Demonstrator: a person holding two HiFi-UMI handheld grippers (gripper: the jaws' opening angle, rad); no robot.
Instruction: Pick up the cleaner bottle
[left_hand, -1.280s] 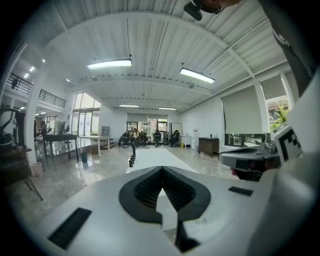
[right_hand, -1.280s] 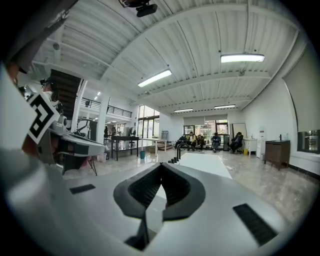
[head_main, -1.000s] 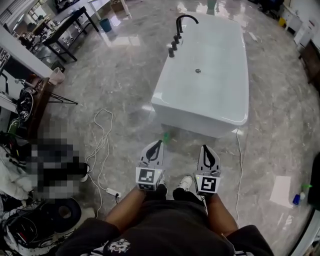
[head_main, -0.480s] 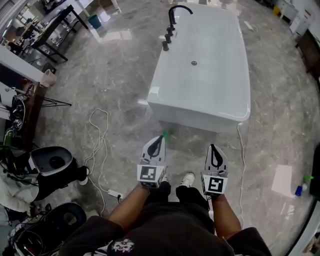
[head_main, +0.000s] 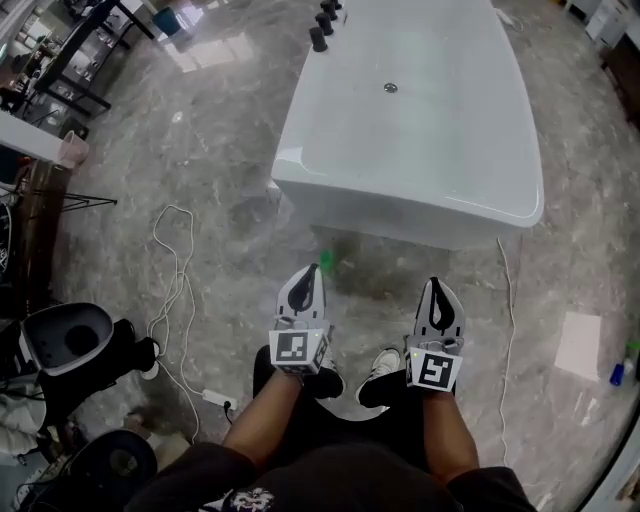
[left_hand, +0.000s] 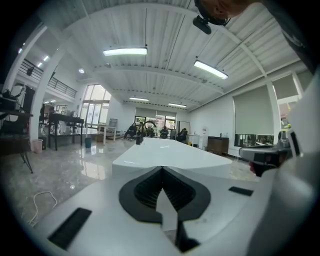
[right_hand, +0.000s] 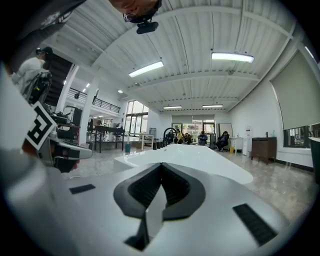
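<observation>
A small green thing (head_main: 325, 262), perhaps a bottle's cap, lies on the floor before the white bathtub (head_main: 400, 205); it is too small to tell what it is. A blue bottle with a green top (head_main: 619, 371) stands on the floor at the far right edge. My left gripper (head_main: 308, 271) is shut and empty, its tip right beside the green thing. My right gripper (head_main: 438, 286) is also shut and empty, level with the left one. In the left gripper view the shut jaws (left_hand: 162, 168) point at the tub (left_hand: 165, 156); the right gripper view shows the same (right_hand: 161, 164).
The tub's black taps (head_main: 321, 32) are at its far left end. A white cable (head_main: 176, 290) and a power strip (head_main: 215, 398) lie on the marble floor at left, near a black-and-white seat (head_main: 68, 342). A white sheet (head_main: 581, 345) lies at right. My shoes (head_main: 382, 362) stand below the grippers.
Both grippers have sunk lower, still shut. The head view has come closer to the tub, which now fills more of the top.
</observation>
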